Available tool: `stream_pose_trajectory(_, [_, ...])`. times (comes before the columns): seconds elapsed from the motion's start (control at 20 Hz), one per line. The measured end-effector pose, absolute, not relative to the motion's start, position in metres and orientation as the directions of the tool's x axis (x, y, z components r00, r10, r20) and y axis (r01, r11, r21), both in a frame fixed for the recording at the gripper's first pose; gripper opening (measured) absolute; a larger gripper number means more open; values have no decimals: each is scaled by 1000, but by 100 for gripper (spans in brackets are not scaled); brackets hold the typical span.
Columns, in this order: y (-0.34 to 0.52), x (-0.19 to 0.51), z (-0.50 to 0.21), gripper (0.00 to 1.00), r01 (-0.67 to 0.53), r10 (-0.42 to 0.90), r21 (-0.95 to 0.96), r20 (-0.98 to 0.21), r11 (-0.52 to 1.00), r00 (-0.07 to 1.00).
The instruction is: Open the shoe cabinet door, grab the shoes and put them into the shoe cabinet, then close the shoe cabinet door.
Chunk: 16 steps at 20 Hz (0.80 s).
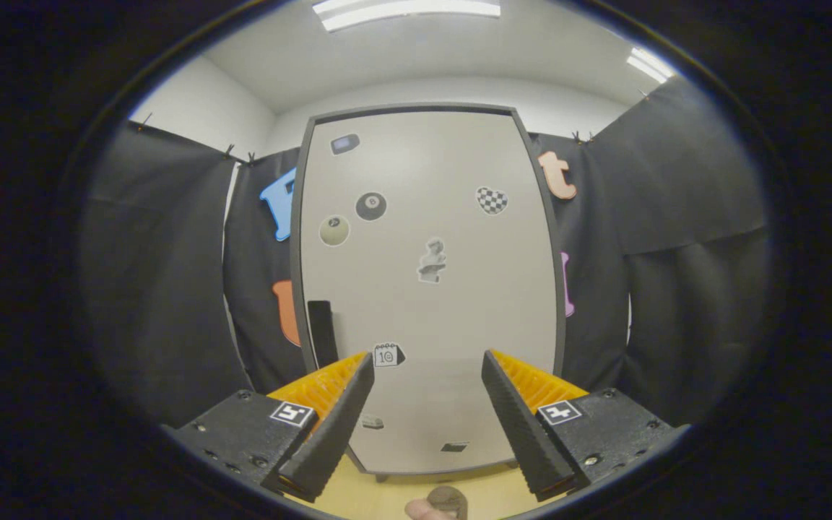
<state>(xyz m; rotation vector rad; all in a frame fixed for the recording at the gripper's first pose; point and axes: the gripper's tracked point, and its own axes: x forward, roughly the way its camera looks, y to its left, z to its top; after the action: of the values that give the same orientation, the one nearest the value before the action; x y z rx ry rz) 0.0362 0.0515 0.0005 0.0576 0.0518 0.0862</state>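
So the gripper [427, 375] is squared up to the cabinet [427, 289], jaws spread wide with nothing between them, which makes sense since the door is shut and has to come first. The dark handle [322, 332] sits at the door's left edge, just beyond the left finger [329, 422], so the hinge is probably on the right (just a guess). The gripper looks lined up on the door's middle, not the handle, and would need to shift left. Something rounded pokes in below the cabinet, maybe a shoe, can't tell.
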Motion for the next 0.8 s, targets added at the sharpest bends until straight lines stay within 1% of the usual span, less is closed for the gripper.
stream_pose_trajectory(0.1, [67, 47, 0, 98, -115, 118, 63, -49, 991, 992])
stream_pose_trajectory(0.35, [131, 83, 3, 98, -240, 241, 35, -32, 970, 970])
stream_pose_trajectory(0.45, [155, 102, -5, 98, -272, 274, 35, -62, 962, 960])
stream_pose_trajectory(0.7, [178, 141, -14, 98, -242, 244, 23, -97, 970, 965])
stream_pose_trajectory(0.8, [181, 147, -22, 95, -226, 224, -5, -114, 974, 968])
